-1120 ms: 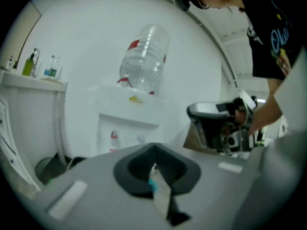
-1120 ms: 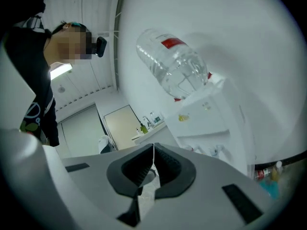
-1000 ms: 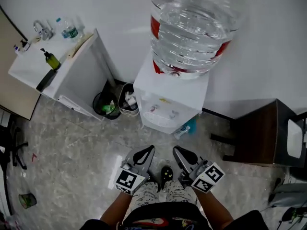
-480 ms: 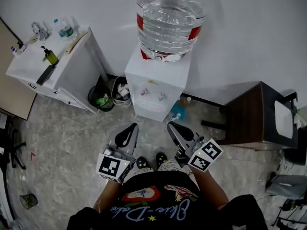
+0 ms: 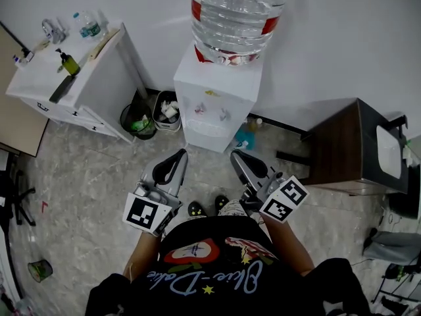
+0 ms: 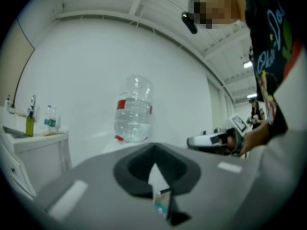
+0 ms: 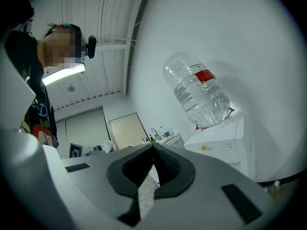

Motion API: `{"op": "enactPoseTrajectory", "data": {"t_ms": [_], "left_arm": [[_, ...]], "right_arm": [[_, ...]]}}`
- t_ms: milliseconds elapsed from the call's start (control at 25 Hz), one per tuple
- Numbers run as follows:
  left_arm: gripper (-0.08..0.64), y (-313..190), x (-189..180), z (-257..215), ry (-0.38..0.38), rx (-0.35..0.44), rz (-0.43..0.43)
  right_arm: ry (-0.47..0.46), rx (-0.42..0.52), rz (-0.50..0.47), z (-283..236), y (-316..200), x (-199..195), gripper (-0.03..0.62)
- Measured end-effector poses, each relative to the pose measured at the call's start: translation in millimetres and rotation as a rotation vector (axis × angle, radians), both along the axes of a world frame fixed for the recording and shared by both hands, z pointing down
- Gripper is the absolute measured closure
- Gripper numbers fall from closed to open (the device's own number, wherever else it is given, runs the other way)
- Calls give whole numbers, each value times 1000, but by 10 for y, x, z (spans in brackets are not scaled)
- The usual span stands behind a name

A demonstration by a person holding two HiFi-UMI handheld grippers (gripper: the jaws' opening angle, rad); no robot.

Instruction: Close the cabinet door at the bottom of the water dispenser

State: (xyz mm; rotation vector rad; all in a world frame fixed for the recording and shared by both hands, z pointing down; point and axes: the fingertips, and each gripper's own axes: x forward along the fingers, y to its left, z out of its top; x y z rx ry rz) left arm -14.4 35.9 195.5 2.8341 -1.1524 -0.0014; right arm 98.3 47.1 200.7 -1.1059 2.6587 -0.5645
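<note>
Currently the left hand-held gripper (image 5: pixel 177 157) and right hand-held gripper (image 5: pixel 237 158) are hanging empty, jaws touching; the water dispenser (image 5: pixel 217 101) is standing straight ahead against the wall, its cabinet door (image 5: pixel 205 142) facing both equally.

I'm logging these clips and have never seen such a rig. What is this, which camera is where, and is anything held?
No robot: a person holds a two-jaw tool in each hand, the left gripper and the right gripper. The top-down picture comes from a camera on the person's head; the other two cameras ride on the grippers, looking along their jaws. Both pairs of jaws are closed on nothing. In the head view a white water dispenser stands ahead, a big bottle on top, waste bins at the picture's left of it, a dark table at the right. Whether its bottom door is open cannot be told here.
</note>
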Motion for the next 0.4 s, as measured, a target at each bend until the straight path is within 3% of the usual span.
{"op": "enactPoseTrajectory", "data": {"t_ms": [400], "left_arm": [[560,45,-210,48,27,-47,-49]], "right_arm": [[8,7,-34,-26,6,-160,577]]}}
